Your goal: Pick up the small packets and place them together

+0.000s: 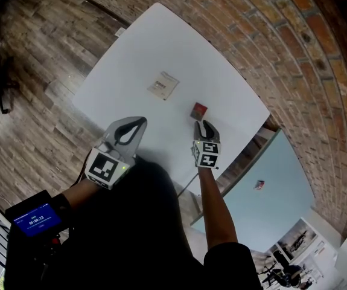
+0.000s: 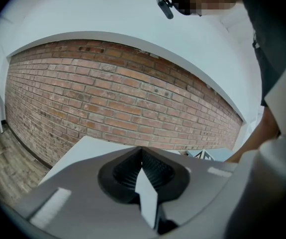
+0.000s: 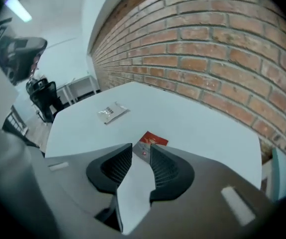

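Observation:
A white table (image 1: 131, 71) carries two small packets. A silvery-white packet (image 1: 163, 85) (image 3: 112, 112) lies near its middle. A red packet (image 1: 199, 109) (image 3: 153, 139) lies to the right of it, a short way apart. My right gripper (image 1: 202, 123) (image 3: 142, 147) points down at the red packet; its jaws stand apart, with the packet's near end in the gap and the packet flat on the table. My left gripper (image 1: 142, 120) (image 2: 142, 151) hovers over the table's near edge, jaws together, nothing in them. No packet shows in the left gripper view.
A brick wall (image 1: 294, 53) runs close behind the table's far and right edges. A pale blue table (image 1: 276, 186) stands at the lower right, below it. Wooden floor (image 1: 34, 71) lies to the left. Office chairs (image 3: 43, 96) stand beyond the table's far end.

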`<state>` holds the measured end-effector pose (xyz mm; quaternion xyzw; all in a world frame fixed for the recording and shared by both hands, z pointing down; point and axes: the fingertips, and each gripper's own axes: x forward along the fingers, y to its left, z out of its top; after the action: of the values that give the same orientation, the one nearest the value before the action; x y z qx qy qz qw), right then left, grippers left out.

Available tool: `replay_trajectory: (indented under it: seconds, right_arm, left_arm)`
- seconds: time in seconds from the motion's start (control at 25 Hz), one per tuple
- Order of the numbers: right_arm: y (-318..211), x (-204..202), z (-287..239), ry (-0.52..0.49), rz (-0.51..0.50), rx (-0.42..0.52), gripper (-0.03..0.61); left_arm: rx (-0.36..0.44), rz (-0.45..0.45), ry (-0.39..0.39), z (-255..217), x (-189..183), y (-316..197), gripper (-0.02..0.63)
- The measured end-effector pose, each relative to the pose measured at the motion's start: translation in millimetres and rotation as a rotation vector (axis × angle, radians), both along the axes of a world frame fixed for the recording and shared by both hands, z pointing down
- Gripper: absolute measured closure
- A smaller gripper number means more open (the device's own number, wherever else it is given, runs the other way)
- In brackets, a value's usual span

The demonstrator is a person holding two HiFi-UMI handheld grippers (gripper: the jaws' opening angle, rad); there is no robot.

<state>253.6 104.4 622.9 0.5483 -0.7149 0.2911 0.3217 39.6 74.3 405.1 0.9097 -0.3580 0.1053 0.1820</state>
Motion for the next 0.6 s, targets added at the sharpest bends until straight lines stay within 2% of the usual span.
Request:
replay_trajectory:
  seconds: [0.08, 0.24, 0.4, 0.6]
  right_arm:
    - [2, -11, 2, -0.02, 0.045, -0.023, 0.46]
    - [2, -35, 18, 0.117, -0.026, -0.076, 0.459]
    - [-10, -36, 35, 0.152, 0.0, -0.115, 0.459]
    - [-19, -26, 53, 0.198, -0.017, -0.172, 0.462]
  left_arm:
    - [-0.004, 0.007, -0.002, 0, -3, 0, 0.614]
    - [-0.003, 0.022, 0.001, -2, -9, -1, 0.614]
    - [-0.007, 0.032, 0.001, -1, -17, -5, 0.614]
    - [-0.026, 0.013, 0.003, 3, -31, -13, 0.614]
